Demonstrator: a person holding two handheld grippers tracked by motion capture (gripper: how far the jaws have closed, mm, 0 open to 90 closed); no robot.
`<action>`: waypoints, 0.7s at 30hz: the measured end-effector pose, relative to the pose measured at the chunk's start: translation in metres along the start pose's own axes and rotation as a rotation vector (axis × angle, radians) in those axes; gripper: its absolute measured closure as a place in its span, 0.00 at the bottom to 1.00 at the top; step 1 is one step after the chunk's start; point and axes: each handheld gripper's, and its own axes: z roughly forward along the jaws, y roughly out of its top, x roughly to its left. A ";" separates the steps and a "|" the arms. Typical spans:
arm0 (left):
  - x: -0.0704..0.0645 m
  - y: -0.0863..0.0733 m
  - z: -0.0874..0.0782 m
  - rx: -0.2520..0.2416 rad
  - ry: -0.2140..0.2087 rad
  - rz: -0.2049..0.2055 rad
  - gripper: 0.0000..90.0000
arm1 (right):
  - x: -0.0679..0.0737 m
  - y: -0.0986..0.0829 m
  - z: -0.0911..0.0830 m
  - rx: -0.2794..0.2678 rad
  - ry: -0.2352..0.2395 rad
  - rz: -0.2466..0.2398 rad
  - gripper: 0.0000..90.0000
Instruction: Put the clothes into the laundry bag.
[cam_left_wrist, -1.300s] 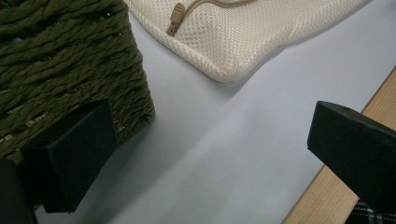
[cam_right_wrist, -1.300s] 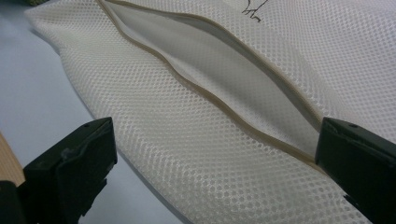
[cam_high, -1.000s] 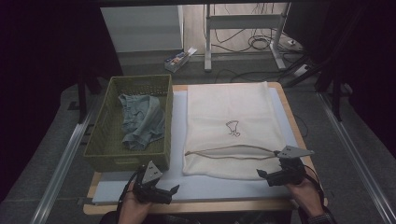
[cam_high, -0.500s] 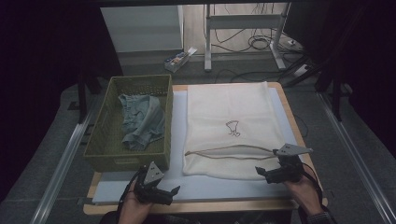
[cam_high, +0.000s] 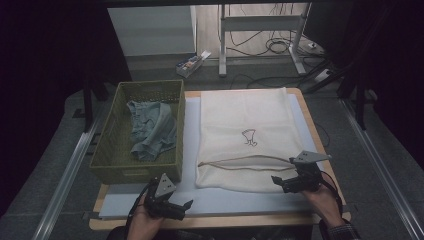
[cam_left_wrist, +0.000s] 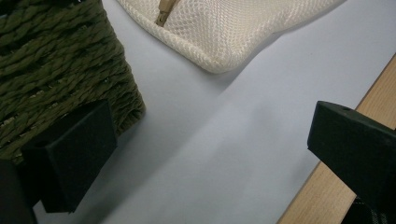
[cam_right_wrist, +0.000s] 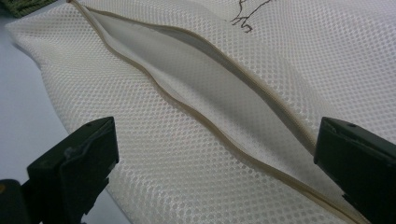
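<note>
The cream mesh laundry bag (cam_high: 245, 137) lies flat on the bench (cam_high: 320, 145), its zipper (cam_right_wrist: 205, 116) gaping open near the front edge. The right gripper (cam_high: 289, 183) hovers at the zipper's right end, fingers (cam_right_wrist: 74, 163) apart. The left gripper (cam_high: 176, 206), fingers also apart, rests beside the green basket (cam_high: 112, 150) holding a bluish cloth (cam_high: 152, 131).

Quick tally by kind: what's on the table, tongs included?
Mesh laundry bag: 1
Green woven basket: 1
Blue-grey garment in the basket: 1
Tongs: 2, left tongs and right tongs, both open
Total: 5
</note>
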 end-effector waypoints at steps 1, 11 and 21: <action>0.000 0.000 0.000 0.000 0.000 0.000 0.01 | 0.000 0.000 0.000 0.000 0.000 0.000 0.00; 0.000 0.000 0.001 0.003 -0.001 0.002 0.01 | -0.002 0.003 0.005 0.013 0.008 -0.001 0.01; 0.000 0.000 0.001 0.009 -0.003 0.004 0.01 | -0.006 0.007 0.011 0.023 0.011 0.005 0.02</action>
